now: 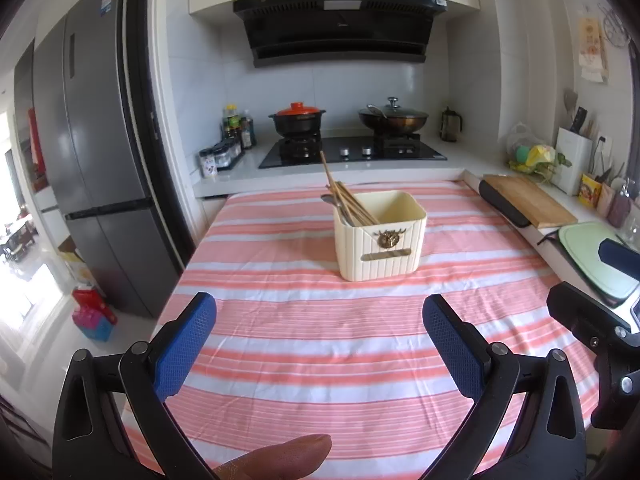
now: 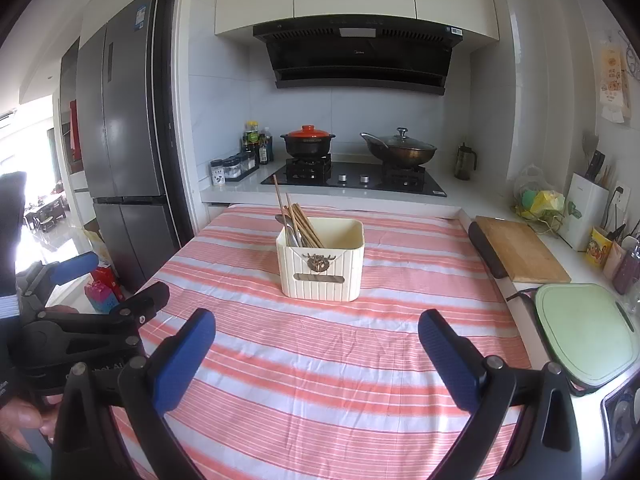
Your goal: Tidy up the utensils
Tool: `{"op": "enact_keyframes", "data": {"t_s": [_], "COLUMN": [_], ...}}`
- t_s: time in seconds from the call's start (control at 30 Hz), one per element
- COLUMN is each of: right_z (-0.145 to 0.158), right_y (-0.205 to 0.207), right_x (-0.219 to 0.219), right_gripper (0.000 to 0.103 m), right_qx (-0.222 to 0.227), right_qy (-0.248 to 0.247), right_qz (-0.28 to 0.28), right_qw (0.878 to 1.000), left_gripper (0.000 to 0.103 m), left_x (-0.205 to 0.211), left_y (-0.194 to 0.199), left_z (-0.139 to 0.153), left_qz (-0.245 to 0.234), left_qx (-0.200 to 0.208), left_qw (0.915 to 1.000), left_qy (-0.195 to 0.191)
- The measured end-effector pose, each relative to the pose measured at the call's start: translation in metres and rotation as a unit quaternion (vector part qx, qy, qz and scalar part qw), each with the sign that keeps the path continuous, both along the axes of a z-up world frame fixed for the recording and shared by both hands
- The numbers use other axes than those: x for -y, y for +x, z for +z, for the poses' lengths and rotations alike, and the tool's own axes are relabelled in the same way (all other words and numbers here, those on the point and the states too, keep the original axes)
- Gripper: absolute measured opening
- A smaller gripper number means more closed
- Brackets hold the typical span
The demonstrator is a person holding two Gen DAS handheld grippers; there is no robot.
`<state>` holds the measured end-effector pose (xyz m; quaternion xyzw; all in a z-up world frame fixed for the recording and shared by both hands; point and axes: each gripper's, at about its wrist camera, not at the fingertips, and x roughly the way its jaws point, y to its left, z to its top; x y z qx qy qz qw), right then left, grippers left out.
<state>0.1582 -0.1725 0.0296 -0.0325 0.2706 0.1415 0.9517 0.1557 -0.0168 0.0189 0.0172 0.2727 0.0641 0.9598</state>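
A cream ribbed utensil box (image 1: 380, 240) stands on the pink-and-white striped tablecloth (image 1: 320, 344). It holds wooden chopsticks (image 1: 344, 196) and metal spoons (image 1: 334, 202) leaning in its left side. The box also shows in the right wrist view (image 2: 322, 266), with the chopsticks (image 2: 300, 220). My left gripper (image 1: 320, 320) is open and empty, well in front of the box. My right gripper (image 2: 318, 336) is open and empty, also in front of the box. The left gripper's body (image 2: 80, 320) shows at the left of the right wrist view.
A stove (image 1: 352, 152) with a red-lidded pot (image 1: 298, 118) and a wok (image 1: 394, 118) lies behind the table. A wooden cutting board (image 2: 520, 252) and a green board (image 2: 584, 332) sit on the right counter. A grey fridge (image 1: 92, 152) stands left.
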Motion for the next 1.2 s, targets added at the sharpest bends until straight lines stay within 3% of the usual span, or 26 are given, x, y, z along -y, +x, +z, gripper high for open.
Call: {"op": "enact_keyframes", "data": {"t_s": [1.2], "right_z": [0.0021], "right_y": [-0.001], "right_x": [0.0009], "right_gripper": [0.103], "right_qx": [-0.002], "right_qy": [-0.004], "right_qz": [0.002], "right_qw": [1.0], "left_gripper": [0.103], "left_x": [0.0022], "left_y": [-0.0009], "left_z": [0.0038], "left_qz": [0.002], "left_qx": [0.005], "left_qw": [1.0], "left_qy": [-0.007]}}
